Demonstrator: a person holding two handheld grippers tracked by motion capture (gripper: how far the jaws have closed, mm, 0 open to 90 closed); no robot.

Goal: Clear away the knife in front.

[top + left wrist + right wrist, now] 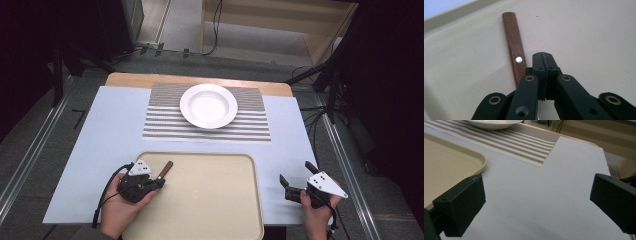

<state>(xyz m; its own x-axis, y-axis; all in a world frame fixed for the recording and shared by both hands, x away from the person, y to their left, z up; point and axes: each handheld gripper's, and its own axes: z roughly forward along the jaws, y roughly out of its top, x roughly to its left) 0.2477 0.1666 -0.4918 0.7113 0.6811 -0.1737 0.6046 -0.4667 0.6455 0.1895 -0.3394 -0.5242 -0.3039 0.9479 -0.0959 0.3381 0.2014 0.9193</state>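
Knife handle (514,47) lies just beside closed left tool (545,58).

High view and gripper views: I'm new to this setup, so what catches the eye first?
A white plate sits on a striped placemat at the table's far side. Nearer, on a beige tray, the left gripper is shut beside a wooden handle. The right gripper hangs open over the white table.

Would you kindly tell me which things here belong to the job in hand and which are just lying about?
In the job:
- wooden handle, lying on the tray
- left gripper, shut beside the handle

Lying about:
- white plate
- striped mat
- right gripper, open over the table
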